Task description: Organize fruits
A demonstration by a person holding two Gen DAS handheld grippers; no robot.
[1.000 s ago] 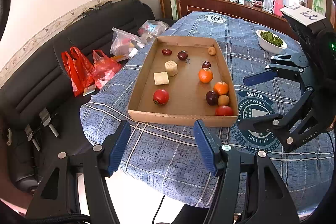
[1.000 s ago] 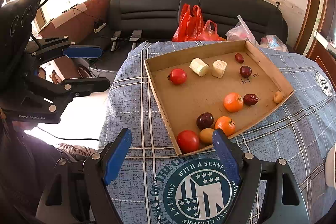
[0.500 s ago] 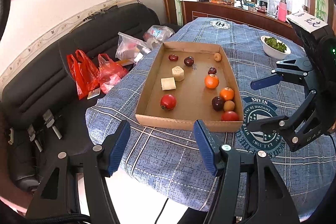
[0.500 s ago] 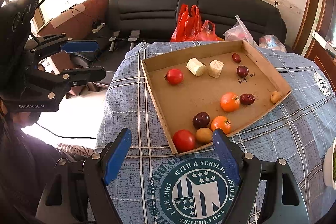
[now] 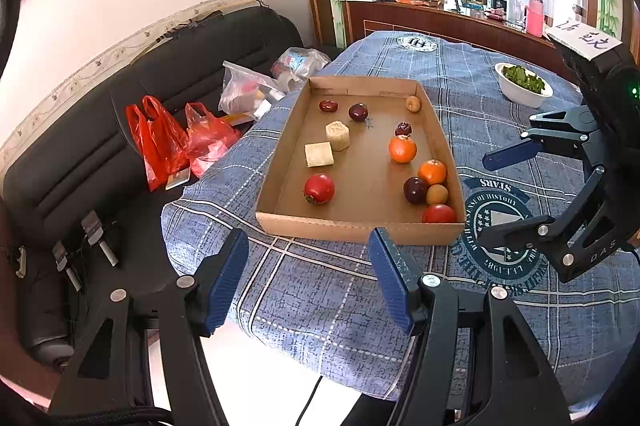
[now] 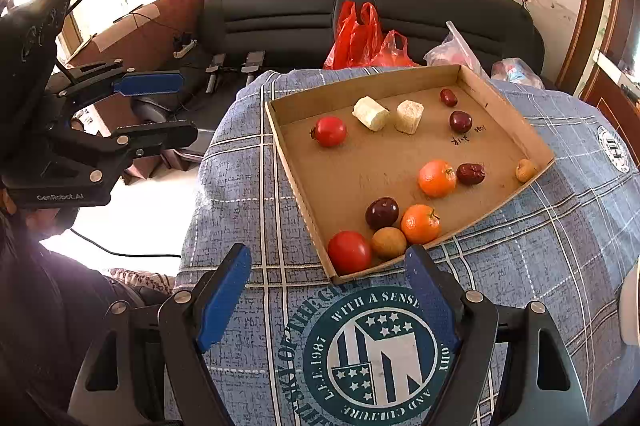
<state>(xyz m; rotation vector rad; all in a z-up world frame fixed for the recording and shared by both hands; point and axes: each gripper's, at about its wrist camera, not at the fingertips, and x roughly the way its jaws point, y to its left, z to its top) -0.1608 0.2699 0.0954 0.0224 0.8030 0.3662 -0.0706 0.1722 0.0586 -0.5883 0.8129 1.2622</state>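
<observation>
A shallow cardboard tray (image 5: 362,228) (image 6: 304,200) lies on the blue checked tablecloth and holds several fruits. One red tomato (image 5: 319,189) (image 6: 330,131) sits apart from another tomato (image 5: 439,214) (image 6: 349,252) in the near corner, beside a brown longan (image 6: 388,243), a dark plum (image 6: 382,213) and an orange (image 6: 420,224). A second orange (image 5: 402,149) (image 6: 437,178) and two pale sugarcane chunks (image 5: 319,154) (image 6: 371,113) lie further in. My left gripper (image 5: 308,284) hovers open before the tray's near wall. My right gripper (image 6: 330,296) hangs open over the cloth's round emblem, holding nothing.
A white bowl of greens (image 5: 522,88) stands on the table beyond the tray. A black sofa (image 6: 360,18) with red plastic bags (image 5: 160,138) and clear bags (image 5: 248,94) runs along the table's far side. The table edge drops off just under my left gripper.
The left wrist view has tilted slightly, so the tray sits lower and a little to the right in it. In the right wrist view the tray has barely shifted. Both grippers stay open.
</observation>
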